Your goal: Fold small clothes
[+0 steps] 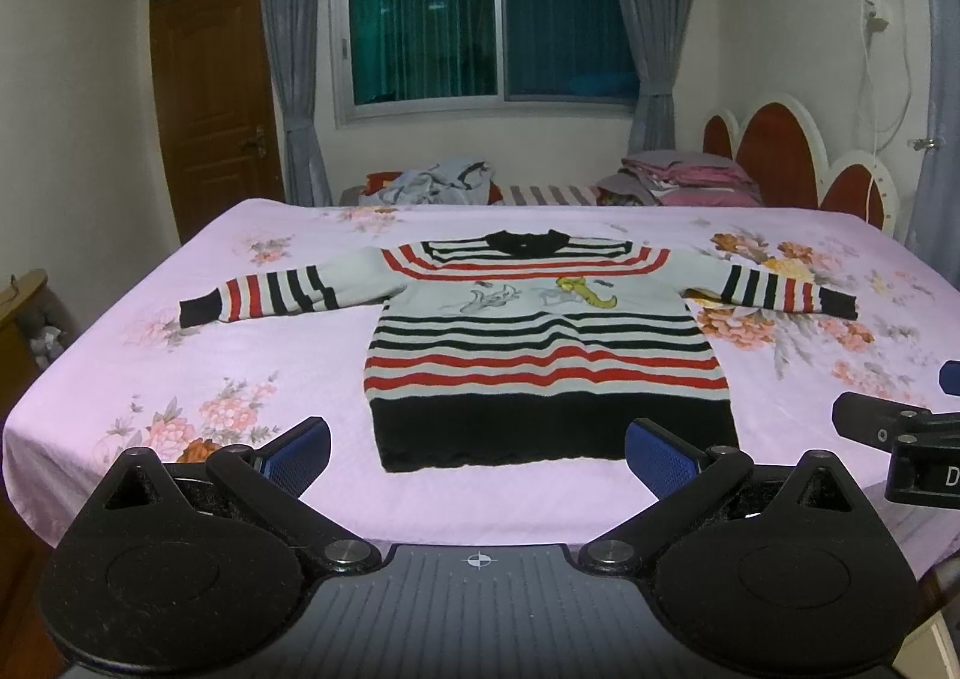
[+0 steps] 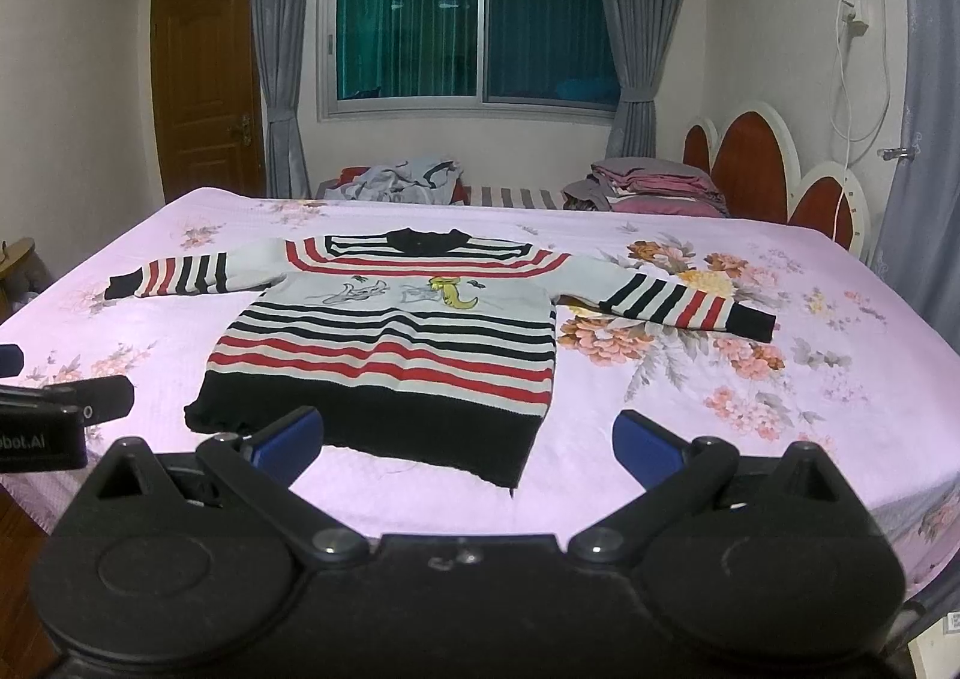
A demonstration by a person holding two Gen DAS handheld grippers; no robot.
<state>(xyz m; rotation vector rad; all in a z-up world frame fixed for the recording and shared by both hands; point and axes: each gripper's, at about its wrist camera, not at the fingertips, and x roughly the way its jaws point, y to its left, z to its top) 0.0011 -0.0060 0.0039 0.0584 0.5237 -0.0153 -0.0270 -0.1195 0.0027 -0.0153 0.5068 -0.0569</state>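
A small striped sweater (image 1: 540, 343), in red, black and white with a cartoon print, lies flat on the pink floral bedsheet (image 1: 240, 355) with both sleeves spread out. It also shows in the right wrist view (image 2: 396, 343). My left gripper (image 1: 477, 457) is open and empty, just short of the sweater's black hem. My right gripper (image 2: 468, 445) is open and empty, over the hem's right corner. Each gripper shows at the edge of the other's view.
A heap of loose clothes (image 1: 432, 181) and a stack of folded bedding (image 1: 678, 178) lie at the far side of the bed. A red and white headboard (image 1: 792, 150) stands at the right. A door (image 1: 210, 96) and a curtained window (image 1: 492, 12) are behind.
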